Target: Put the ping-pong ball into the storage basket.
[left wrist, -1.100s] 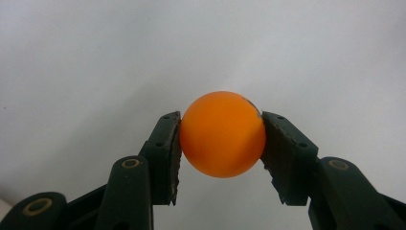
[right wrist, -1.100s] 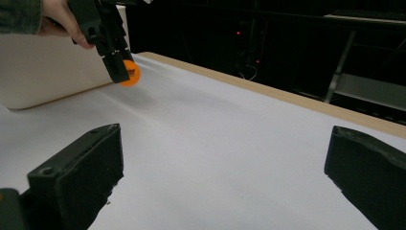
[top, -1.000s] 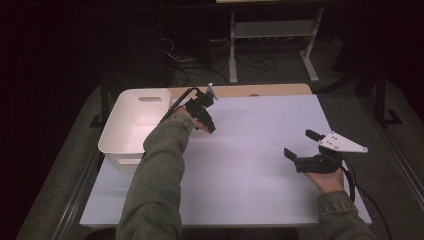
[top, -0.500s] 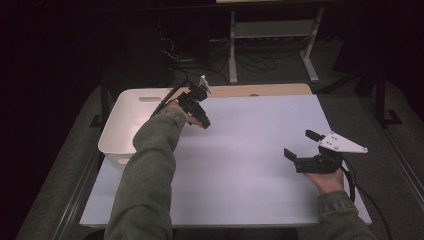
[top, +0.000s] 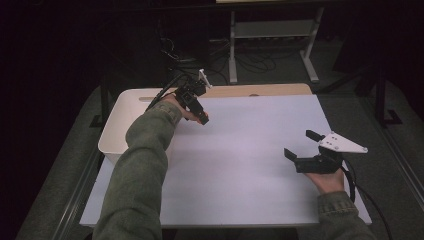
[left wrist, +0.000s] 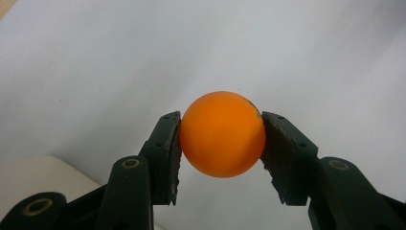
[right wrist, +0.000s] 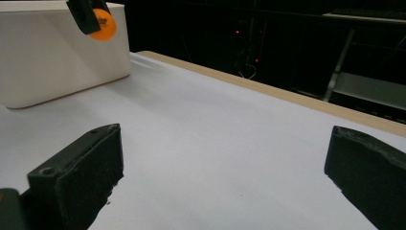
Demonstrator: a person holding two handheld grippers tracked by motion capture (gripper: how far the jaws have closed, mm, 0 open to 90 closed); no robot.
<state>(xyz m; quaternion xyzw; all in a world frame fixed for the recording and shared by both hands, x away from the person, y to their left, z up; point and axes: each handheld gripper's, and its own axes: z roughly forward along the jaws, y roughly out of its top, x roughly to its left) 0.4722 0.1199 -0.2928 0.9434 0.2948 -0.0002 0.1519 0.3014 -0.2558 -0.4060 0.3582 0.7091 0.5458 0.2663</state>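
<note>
An orange ball sits clamped between the two black pads of my left gripper, which is shut on it. In the high view that left gripper hangs in the air just right of the white bin, near its right rim. From the right gripper view the ball appears at the top left, level with the bin's upper edge. My right gripper rests low over the white table at the right, jaws wide open and nothing between them.
The table top is covered with a white sheet, and a wooden strip runs along its far edge. Beyond it stand a metal shelf frame and cables on a dark floor.
My left gripper has risen and drifted left toward the bin with the ball held in it. The right gripper has stayed where it was.
</note>
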